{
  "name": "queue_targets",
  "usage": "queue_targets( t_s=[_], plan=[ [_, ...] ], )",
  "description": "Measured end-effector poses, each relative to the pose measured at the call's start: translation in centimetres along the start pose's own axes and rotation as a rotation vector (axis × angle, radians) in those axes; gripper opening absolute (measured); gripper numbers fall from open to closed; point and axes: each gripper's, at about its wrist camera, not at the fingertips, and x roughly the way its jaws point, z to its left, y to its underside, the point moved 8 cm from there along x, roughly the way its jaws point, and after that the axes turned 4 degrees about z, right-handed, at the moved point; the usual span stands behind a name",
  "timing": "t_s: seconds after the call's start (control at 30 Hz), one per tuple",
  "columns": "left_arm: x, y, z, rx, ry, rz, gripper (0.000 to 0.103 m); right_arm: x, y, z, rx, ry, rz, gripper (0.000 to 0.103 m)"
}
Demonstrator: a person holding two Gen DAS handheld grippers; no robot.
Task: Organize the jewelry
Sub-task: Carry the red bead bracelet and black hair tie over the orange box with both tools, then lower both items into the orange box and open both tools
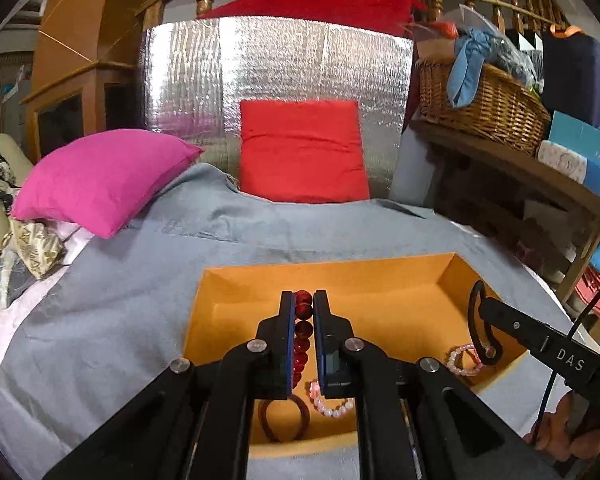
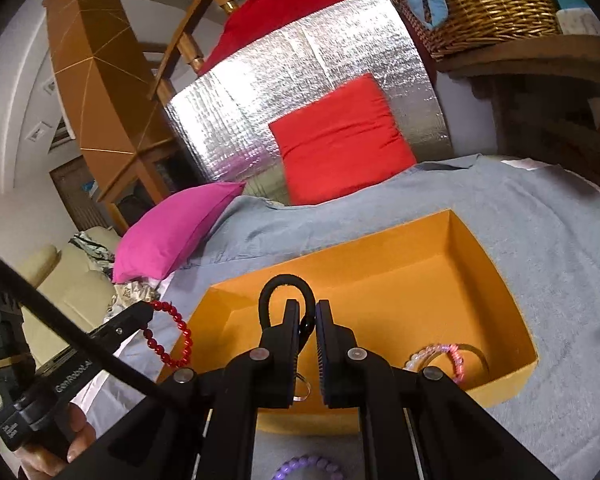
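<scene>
An open orange box lies on the grey bedspread. My left gripper is shut on a red bead bracelet, held over the box; the bracelet also shows in the right wrist view. My right gripper is shut on a black hair tie, held above the box; the tie also shows in the left wrist view. Inside the box lie pink-and-white bead bracelets and a brown ring-shaped band. A purple bead bracelet lies on the bedspread in front of the box.
A magenta pillow and a red pillow lean at the far end against a silver foil panel. A wicker basket sits on a wooden shelf at right. A beige sofa stands at left.
</scene>
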Motion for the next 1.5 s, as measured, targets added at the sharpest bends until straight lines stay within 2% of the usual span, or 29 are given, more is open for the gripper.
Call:
queue_targets(
  t_s=[0.17, 0.27, 0.43, 0.73, 1.5],
  plan=[
    [3.2, 1.5, 0.0, -0.009, -0.006, 0.093, 0.009, 1.9, 0.0, -0.8, 0.013, 0.023, 0.043, 0.009],
    [4.1, 2.0, -0.3, 0.004, -0.027, 0.110, 0.009, 2.7, 0.1, -0.8, -0.005, 0.039, 0.063, 0.009],
    [3.4, 1.8, -1.5, 0.048, -0.051, 0.091, 0.009, 2.7, 0.4, -0.7, -0.014, 0.036, 0.066, 0.009],
    [2.1, 1.5, -4.0, 0.106, -0.049, 0.057, 0.009, 2.7, 0.8, -1.3, -0.001, 0.058, 0.073, 0.009],
    [2.6, 2.6, -5.8, 0.138, -0.012, 0.085, 0.009, 3.5, 1.5, -3.4, 0.049, 0.090, 0.107, 0.009]
  ],
)
